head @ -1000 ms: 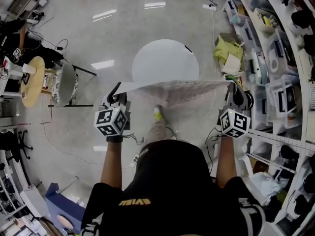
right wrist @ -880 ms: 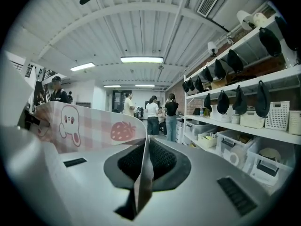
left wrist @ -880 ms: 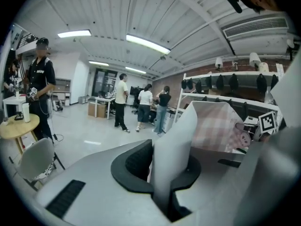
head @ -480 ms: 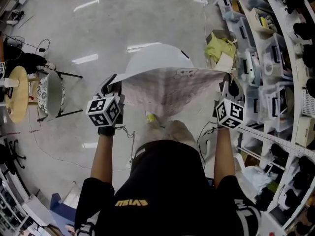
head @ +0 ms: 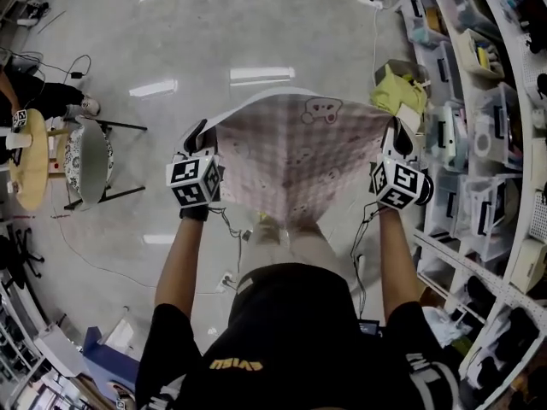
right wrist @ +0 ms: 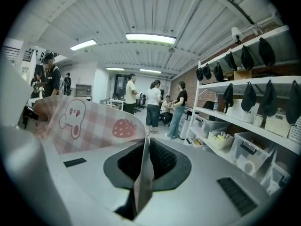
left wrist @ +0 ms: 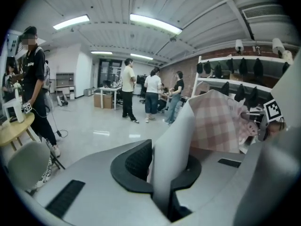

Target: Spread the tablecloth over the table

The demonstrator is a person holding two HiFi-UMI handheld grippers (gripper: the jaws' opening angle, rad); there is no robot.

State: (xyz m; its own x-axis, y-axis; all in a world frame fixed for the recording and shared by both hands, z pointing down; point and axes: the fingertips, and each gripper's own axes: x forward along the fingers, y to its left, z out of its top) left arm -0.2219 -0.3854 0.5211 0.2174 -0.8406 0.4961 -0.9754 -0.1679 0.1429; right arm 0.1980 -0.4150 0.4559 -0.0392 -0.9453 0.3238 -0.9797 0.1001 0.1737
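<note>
A pink checked tablecloth (head: 295,156) with cartoon prints hangs stretched in the air between my two grippers. My left gripper (head: 198,137) is shut on its left corner, and the cloth's white underside (left wrist: 171,149) runs up out of the closed jaws. On the other side my right gripper (head: 399,137) is shut on the right corner, where a thin fold of cloth (right wrist: 142,173) stands pinched between the pads. The cloth covers the round white table in the head view. Only a thin white edge (head: 248,101) shows along its far side, table or underside I cannot tell.
Shelves with plastic bins (head: 479,143) line the right side, close to my right gripper. A yellow-green bundle (head: 397,88) lies on the floor by them. At the left are a chair (head: 85,161) and a small wooden round table (head: 30,156). Several people (left wrist: 153,93) stand farther off.
Both grippers have carried the cloth forward over the round white table. The table, plainly seen a second ago, is now hidden beneath the spread cloth.
</note>
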